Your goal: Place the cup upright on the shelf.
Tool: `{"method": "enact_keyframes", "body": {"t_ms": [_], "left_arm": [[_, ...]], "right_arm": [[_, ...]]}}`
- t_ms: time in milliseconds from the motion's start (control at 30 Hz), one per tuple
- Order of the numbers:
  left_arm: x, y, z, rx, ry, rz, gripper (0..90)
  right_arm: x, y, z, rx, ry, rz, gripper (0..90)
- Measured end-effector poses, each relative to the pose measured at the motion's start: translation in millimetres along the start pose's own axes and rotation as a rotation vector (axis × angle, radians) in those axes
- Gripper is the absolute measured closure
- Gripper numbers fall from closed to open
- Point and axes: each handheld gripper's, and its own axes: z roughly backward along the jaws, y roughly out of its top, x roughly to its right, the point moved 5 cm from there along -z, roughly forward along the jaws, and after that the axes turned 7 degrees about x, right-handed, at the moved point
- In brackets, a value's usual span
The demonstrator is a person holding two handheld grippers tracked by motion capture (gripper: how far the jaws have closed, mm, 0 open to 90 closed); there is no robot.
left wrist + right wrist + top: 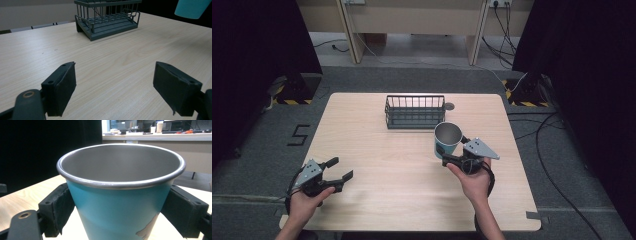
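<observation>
A teal cup (447,140) with a bare metal inside is held upright to the right of the table's middle. My right gripper (455,151) is shut on it. In the right gripper view both black pads (58,210) press on the cup's (122,205) teal wall below the rim, around my right gripper's (122,220) middle. The cup's base (191,8) appears lifted off the wood. My left gripper (339,169) is held near the table's front left, open, with nothing between its jaws. In its own view my left gripper (113,87) spans bare wood.
A dark wire basket (414,111) stands at the back middle of the wooden table (377,150), also seen as the basket (107,20) ahead of the left jaws. A small round grommet (449,106) lies beside it. Cables (552,150) run on the floor at right.
</observation>
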Motion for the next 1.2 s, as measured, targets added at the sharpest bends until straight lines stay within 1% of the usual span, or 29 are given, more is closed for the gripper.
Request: {"method": "enact_keyframes", "body": {"t_ms": [333, 667, 733, 967, 1200], "left_arm": [[0.0, 0.2, 0.1, 0.002, 0.0, 0.001, 18.0], [0.1, 0.4, 0.0, 0.004, 0.0, 0.003, 18.0], [0.0, 0.4, 0.0, 0.004, 0.0, 0.003, 18.0], [-0.1, 0.6, 0.0, 0.006, -0.001, 0.004, 18.0], [-0.3, 1.0, 0.3, 0.008, -0.001, 0.005, 18.0]], "right_arm": [[3.7, 3.4, -10.3, 0.0, -0.019, -0.005, 16.3], [3.6, 7.3, -24.8, -0.003, -0.017, 0.0, 16.3], [3.1, 7.8, -26.6, -0.006, -0.018, -0.005, 16.2], [2.6, 14.4, -39.6, 0.007, -0.017, -0.004, 16.2], [3.6, 20.6, -49.7, 0.02, -0.026, -0.015, 16.3]]}}
